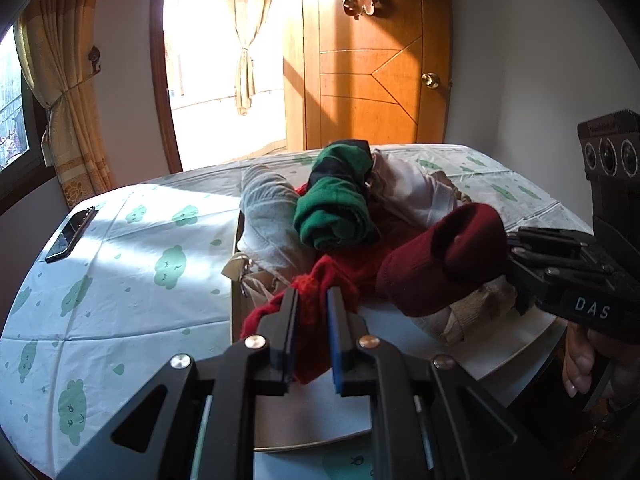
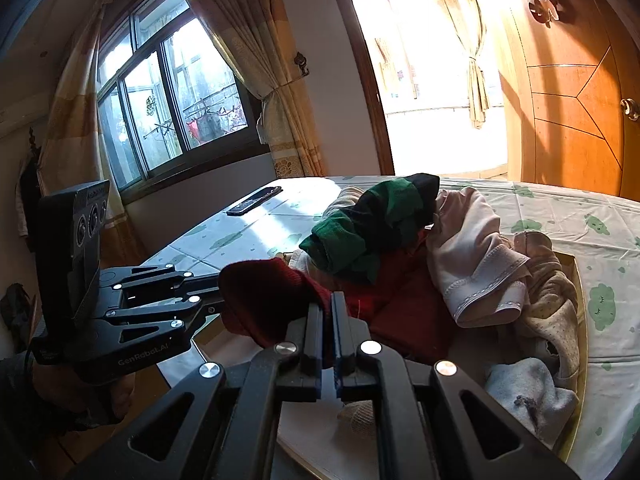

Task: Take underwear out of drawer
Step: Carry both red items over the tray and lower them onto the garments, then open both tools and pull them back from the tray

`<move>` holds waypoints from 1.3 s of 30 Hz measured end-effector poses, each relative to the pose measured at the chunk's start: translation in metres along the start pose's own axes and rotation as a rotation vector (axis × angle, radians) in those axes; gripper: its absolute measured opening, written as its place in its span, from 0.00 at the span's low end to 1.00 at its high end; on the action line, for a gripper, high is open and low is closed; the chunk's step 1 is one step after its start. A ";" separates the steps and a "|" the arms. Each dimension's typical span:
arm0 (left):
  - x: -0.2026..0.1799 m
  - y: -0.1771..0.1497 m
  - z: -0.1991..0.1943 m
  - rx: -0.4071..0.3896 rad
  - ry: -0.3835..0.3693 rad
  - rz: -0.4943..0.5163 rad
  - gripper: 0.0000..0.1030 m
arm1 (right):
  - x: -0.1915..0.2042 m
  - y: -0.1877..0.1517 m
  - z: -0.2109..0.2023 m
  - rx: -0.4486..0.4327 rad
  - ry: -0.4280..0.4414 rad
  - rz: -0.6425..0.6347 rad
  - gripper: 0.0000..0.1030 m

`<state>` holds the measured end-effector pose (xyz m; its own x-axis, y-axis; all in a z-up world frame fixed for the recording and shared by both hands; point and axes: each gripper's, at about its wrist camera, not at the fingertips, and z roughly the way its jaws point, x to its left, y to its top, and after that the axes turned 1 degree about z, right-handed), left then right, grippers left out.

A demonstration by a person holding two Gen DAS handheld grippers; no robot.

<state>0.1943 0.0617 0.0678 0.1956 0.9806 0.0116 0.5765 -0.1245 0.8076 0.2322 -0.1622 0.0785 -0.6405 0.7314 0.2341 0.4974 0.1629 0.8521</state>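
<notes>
Both tools clamped on one dark red knit garment at the drawer's near edge

Nearest, the left tool (image 1: 312, 300) pinches a bright red, fuzzy fold of the dark red underwear (image 1: 436, 264), while the right tool (image 2: 327, 304) is closed on its ribbed, rounded other end, the cloth bunched between them. Behind lies the drawer (image 2: 576, 280), a shallow pale-walled box heaped with soft clothes: a rolled green-and-black piece (image 1: 336, 216), a grey fleecy one (image 1: 268, 208), a pink satiny one with stitched trim (image 2: 472, 264). Farther off, a glossy black phone (image 1: 72, 234) rests on the cloud-printed cloth (image 1: 132, 280).

"DAS", "GenRobot.AI" on tongs (image 1: 516, 248)
</notes>
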 end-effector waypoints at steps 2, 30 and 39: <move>0.000 -0.001 0.004 0.008 -0.001 -0.002 0.11 | 0.000 -0.002 0.005 0.008 -0.005 0.001 0.05; -0.006 -0.023 -0.046 -0.060 0.018 -0.030 0.70 | -0.016 -0.036 -0.042 0.011 -0.052 0.096 0.66; -0.035 -0.053 -0.094 -0.141 -0.012 -0.052 0.88 | 0.004 -0.060 -0.115 -0.061 -0.077 0.107 0.73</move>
<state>0.0825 0.0486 0.0803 0.1788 0.9831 -0.0387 0.4692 -0.0507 0.8816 0.1322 -0.2458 0.0819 -0.5380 0.7912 0.2908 0.5222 0.0421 0.8518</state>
